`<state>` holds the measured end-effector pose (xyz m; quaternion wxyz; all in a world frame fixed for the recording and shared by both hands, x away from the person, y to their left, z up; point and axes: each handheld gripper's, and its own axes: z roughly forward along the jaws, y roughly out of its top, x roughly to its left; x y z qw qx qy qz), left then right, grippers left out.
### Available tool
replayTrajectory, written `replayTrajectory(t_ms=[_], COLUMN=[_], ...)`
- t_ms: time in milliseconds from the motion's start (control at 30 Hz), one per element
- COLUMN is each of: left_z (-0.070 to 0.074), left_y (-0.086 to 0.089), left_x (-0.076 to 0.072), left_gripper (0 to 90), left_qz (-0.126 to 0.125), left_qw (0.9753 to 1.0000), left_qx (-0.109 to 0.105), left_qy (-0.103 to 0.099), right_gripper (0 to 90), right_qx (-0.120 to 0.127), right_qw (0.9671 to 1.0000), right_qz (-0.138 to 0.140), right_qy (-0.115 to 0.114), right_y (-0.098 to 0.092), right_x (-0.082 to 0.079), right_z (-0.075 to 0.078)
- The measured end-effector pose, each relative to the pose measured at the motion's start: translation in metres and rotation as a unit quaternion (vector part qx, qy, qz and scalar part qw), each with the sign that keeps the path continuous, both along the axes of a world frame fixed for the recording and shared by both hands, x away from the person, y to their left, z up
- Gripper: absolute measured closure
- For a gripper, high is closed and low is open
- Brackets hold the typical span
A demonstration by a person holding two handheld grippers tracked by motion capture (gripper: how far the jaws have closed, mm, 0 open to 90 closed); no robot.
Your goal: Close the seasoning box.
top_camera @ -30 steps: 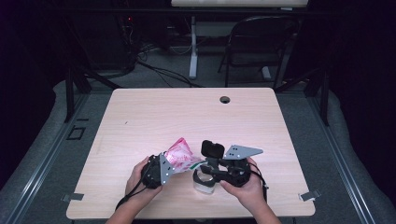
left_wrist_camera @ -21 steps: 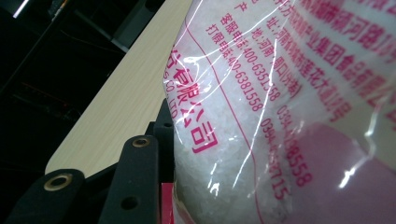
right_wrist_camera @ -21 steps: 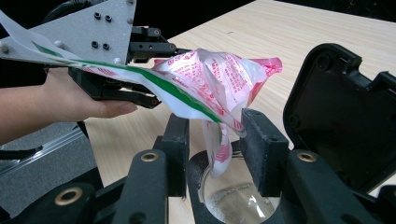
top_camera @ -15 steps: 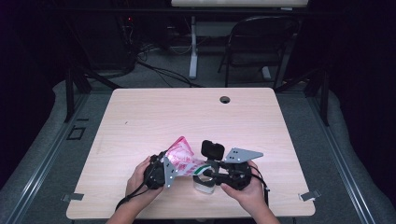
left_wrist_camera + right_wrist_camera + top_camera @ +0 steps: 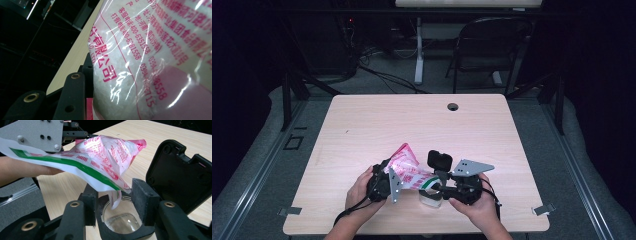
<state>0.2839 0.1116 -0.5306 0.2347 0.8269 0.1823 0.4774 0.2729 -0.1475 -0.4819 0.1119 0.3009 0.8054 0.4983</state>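
Bag [image 5: 155,57] in left gripper [image 5: 384,184] bears red print "400-6351558".

1 bag [image 5: 408,172], 1 jar [image 5: 120,218], 2 tools

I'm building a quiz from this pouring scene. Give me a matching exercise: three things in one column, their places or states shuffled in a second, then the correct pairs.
Things:
1. bag
2. jar
3. table hole

States:
A. near the table's far edge
B. tilted, its corner hanging into a container's mouth
C. clear, upright, between the right gripper's jaws

The left gripper clamps the bag.

Pairs: 1-B, 2-C, 3-A
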Motion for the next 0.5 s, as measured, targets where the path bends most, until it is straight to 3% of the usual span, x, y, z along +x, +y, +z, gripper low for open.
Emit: replayTrajectory(t_ms=[167, 500], left_z=[-0.0006, -0.0006], left_y=[-0.0038, -0.0096], left_x=[-0.0017, -0.0044], left_gripper=[62.9, 63.0], left_qz=[-0.005, -0.010], left_qw=[0.9998, 0.9995], left_qx=[0.020, 0.026], left_qy=[-0.005, -0.012], right_gripper=[53.7, 58.0], right_qx=[-0.008, -0.019], right_qw=[0.9998, 0.9992], right_qz=[-0.004, 0.010], right_qy=[-0.018, -0.035], right_y=[0.0025, 0.0090], right_x=[-0.0017, -0.0043], right_z=[0.0023, 0.0047])
